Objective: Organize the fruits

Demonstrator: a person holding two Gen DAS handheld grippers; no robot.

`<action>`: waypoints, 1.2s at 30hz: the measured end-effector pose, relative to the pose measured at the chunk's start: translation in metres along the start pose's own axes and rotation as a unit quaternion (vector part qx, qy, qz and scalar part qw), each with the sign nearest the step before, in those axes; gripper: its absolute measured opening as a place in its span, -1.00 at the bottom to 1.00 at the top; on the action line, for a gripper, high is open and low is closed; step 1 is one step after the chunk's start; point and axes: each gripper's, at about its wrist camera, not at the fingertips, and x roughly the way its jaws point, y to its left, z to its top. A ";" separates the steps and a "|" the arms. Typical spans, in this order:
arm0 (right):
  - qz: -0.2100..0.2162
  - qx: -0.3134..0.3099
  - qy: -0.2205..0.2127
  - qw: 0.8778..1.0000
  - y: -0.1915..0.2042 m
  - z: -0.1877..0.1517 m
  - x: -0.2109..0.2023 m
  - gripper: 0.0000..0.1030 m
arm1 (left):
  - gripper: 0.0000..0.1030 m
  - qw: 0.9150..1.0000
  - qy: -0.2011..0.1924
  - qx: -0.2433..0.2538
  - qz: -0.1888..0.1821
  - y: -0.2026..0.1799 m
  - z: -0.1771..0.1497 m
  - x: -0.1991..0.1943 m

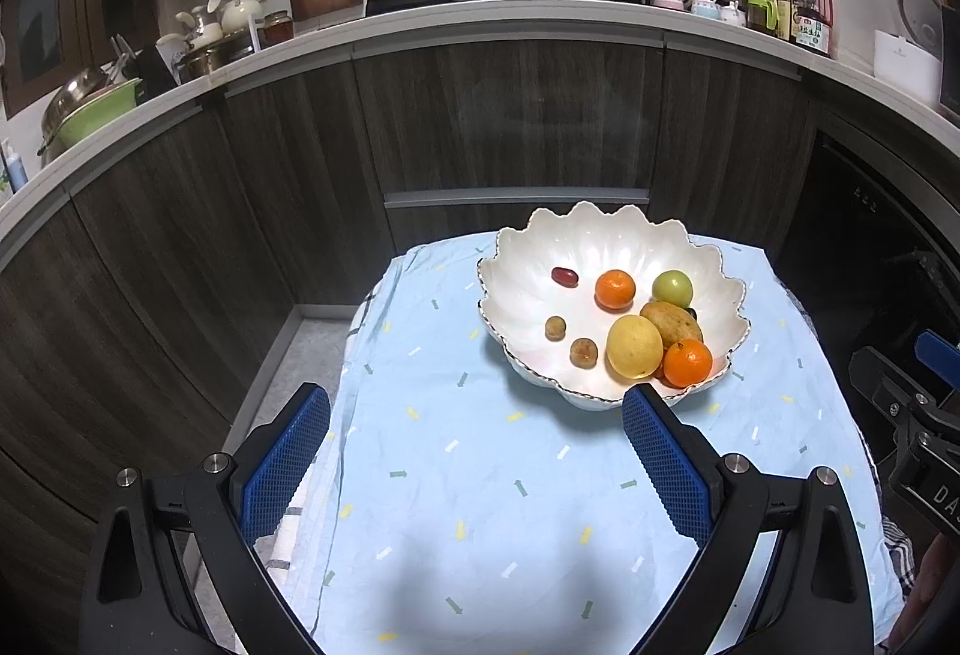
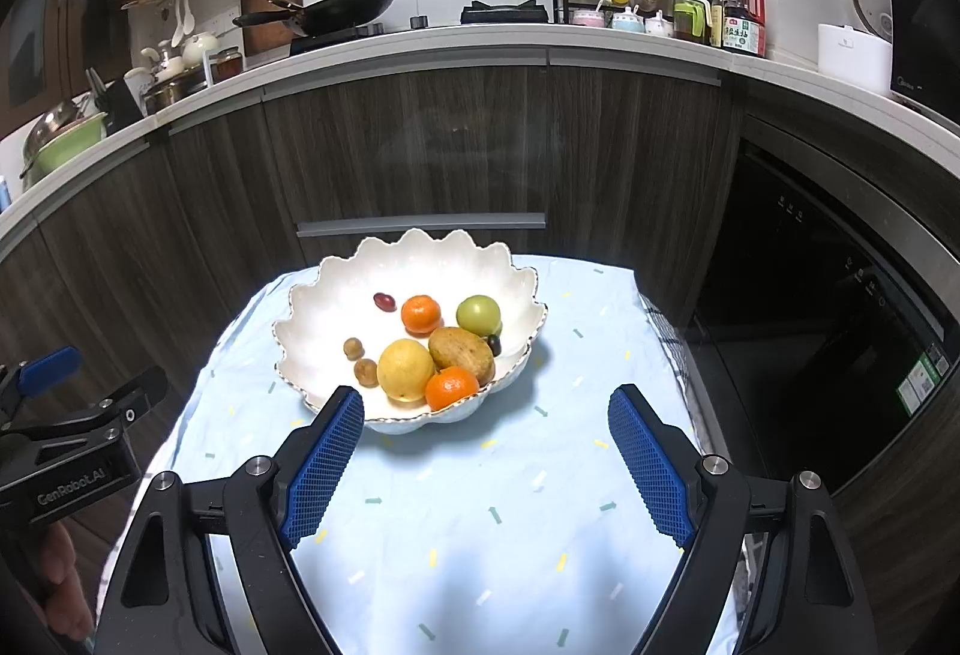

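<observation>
A: Fruit is sitting loose in the scalloped white bowl (image 2: 312, 295), which is standing on the blue-clothed desk (image 2: 540, 535) toward its far edge. We are seeing two tangerines (image 2: 421, 313), a yellow citrus (image 2: 405, 369), a brown mango-like fruit (image 2: 462, 352), a green fruit (image 2: 478, 314), a red date (image 2: 384, 301) and two small brown round ones (image 2: 353, 349).

B: And we are holding both tools back. The right tongs (image 2: 486, 424) are standing wide with nothing between the pads, just short of the bowl's near rim. The left tongs (image 1: 477, 418) are gaping wide too, empty, over bare cloth to the bowl's left.

A: What are we risking?

B: The near tangerine (image 2: 451, 388) is resting right against the low front rim. If we are nudging the yellow citrus or the brown fruit beside it, we are probably rolling it out onto the cloth.

A: The small ones?

B: We are likely fumbling them; wide pads closing on a date may be squirting it sideways.

A: And the bowl?

B: A pad catching a scallop could be tipping or sliding it on the loose cloth, toward the desk's far edge.
</observation>
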 end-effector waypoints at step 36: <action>0.000 0.006 0.007 1.000 0.001 -0.002 0.002 0.64 | 0.93 1.000 0.008 -0.004 -0.014 -0.002 -0.001 0.004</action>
